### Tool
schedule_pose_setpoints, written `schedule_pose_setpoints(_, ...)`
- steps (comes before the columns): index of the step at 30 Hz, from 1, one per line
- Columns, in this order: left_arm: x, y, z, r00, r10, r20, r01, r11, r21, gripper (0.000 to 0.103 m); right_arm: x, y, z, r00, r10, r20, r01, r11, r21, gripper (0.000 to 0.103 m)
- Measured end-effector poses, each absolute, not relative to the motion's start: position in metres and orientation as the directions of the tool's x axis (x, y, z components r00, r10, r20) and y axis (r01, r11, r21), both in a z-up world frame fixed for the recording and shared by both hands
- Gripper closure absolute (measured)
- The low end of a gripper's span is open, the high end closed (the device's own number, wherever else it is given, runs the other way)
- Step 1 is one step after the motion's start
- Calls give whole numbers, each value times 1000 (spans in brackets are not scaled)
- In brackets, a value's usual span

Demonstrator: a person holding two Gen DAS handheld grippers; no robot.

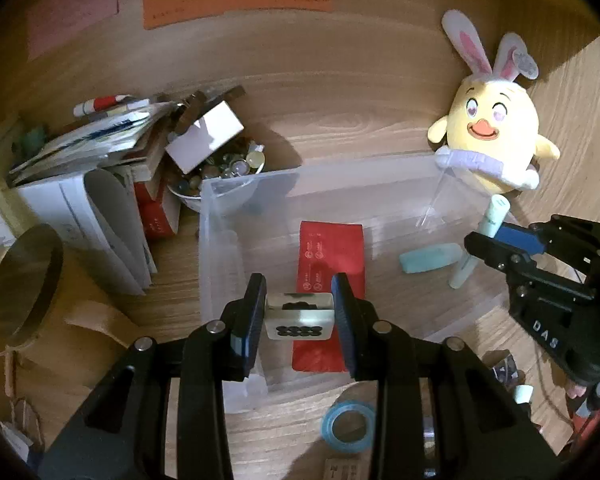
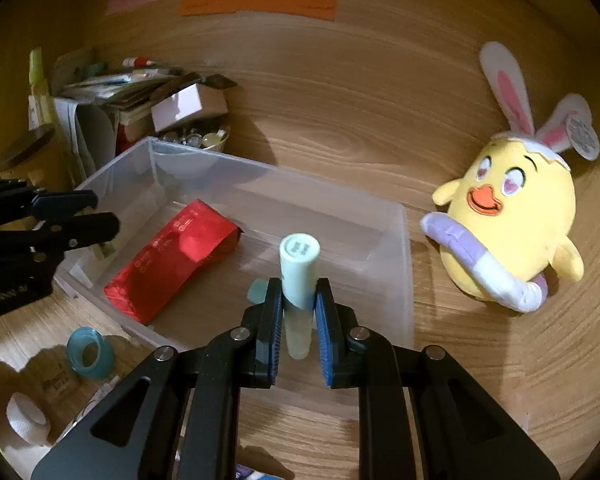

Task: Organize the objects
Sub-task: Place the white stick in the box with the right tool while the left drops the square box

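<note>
My left gripper [image 1: 299,312] is shut on a small white mahjong tile [image 1: 299,320] with black circles, held over the near end of a clear plastic bin [image 1: 252,178]. A red packet [image 1: 330,252] and a teal block [image 1: 430,258] lie in the bin. My right gripper [image 2: 298,300] is shut on a pale green tube [image 2: 298,268], upright over the bin's [image 2: 406,248] near side. The red packet [image 2: 172,260] lies left of the tube. In the left wrist view the right gripper [image 1: 486,232] comes in from the right with the tube [image 1: 496,212].
A yellow chick plush [image 1: 496,136] with rabbit ears stands right of the bin. A stack of papers [image 1: 100,152], a white box [image 1: 206,140] and a bowl of glass beads [image 1: 228,168] crowd the far left. A blue tape roll [image 1: 348,424] lies by the bin's front.
</note>
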State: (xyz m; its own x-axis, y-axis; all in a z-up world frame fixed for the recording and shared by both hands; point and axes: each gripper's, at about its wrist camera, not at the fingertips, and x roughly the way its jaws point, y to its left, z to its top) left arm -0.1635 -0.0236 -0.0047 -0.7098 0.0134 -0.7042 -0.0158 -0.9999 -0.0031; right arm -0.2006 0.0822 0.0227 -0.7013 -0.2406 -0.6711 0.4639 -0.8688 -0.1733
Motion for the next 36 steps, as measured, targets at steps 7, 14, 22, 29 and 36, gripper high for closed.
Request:
schedule_pose_setpoints(7, -171, -20, -12, -695, 16, -719, -22, -1000, -1, 70, -195, 65, 23, -693, -255, -674, 505, -839, -201, 88)
schedule_pose_setpoints(14, -169, -19, -11, -692, 36, -721, -36, -999, -15, 63, -196, 59, 23, -649, -315, -692, 551, -823, -142, 67)
schedule_pose_setpoints(22, -152, -21, 6, -725, 46, -687, -38, -999, -28, 39, -184, 66, 33, -668, -328, -668, 542, -829, -135, 50)
schedule_pose_setpoints(29, -127, -21, 21, -757, 35, -652, -30, -999, -18, 20, -164, 90, 50, -686, -352, -637, 524, -846, -96, 37)
schedule_pose_setpoints(36, -97, -24, 28, -768, 24, -641, -15, -1000, -19, 8, -138, 119, 60, -704, -369, -607, 496, -867, -47, 27)
